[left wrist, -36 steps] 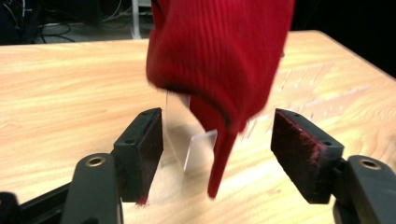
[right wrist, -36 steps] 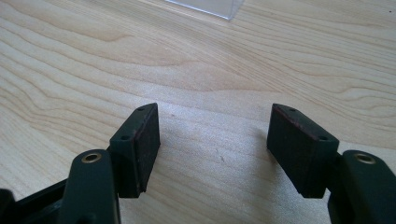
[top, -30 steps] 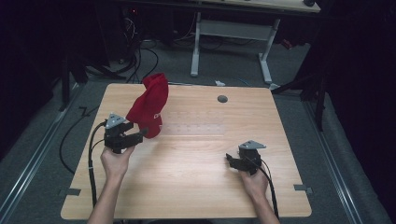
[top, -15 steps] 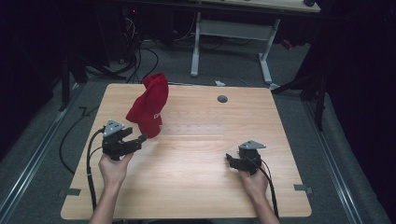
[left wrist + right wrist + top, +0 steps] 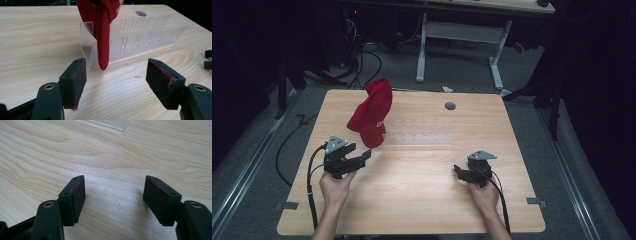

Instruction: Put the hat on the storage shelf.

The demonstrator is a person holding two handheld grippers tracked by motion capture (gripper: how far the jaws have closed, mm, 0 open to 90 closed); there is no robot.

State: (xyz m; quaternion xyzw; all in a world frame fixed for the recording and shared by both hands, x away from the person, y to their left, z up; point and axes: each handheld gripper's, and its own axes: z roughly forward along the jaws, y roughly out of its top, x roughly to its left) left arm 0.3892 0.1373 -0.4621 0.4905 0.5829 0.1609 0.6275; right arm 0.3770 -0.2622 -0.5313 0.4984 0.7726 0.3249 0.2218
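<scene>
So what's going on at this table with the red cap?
A person sits at a wooden table with a two-jaw gripper in each hand. A red cap hangs on one end of a clear plastic rack. The left gripper points at the cap with open, empty jaws, just short of it. The right gripper rests open farther off, holding nothing.

- Left hand-held gripper (image 5: pixel 365 156): black body, with a grey three-cornered plate on top at the rear.
- Its two black jaws are blocky, each faced with a dark pad; red fluff clings to the pad edges, and a brass-coloured screw eye sits behind each jaw.
- A black cable trails back from it alongside the bare forearm.
- Right hand-held gripper (image 5: pixel 457 171): the same black build, grey plate, brass screw eyes and trailing black cable.
</scene>
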